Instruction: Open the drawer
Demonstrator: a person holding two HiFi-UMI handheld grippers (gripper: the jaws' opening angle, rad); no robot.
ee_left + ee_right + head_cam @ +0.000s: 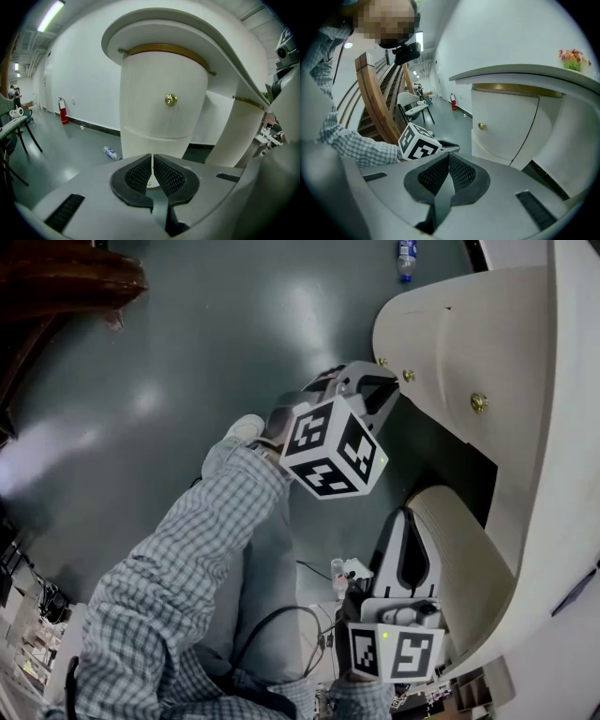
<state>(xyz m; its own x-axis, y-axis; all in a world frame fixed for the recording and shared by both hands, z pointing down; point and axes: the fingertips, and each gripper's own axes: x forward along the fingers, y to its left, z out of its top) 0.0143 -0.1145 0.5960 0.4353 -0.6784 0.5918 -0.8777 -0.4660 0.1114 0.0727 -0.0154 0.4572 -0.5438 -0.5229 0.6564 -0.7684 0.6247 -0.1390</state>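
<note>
Left gripper [153,158]: jaws together, empty. Right gripper [449,158]: same. Drawer [150,84] is straight ahead of the left gripper, not touched. Judgement: stiff curved front, moderately heavy. Only hold is the small brass knob [171,99], probably slippery.

Floor [187,352]: dark grey-green, glossy, w/ light glare. Plastic bottle [406,259] lies on its side on the floor, nr the rounded end of the white counter [562,427], not touching it. Counter stands on the floor on a dark recessed base. Red extinguisher [62,111] stands upright by the far wall. Chair [412,107] further back. A shoe [246,430] is planted on the floor. Flowers [572,57] sit on the counter top.
</note>
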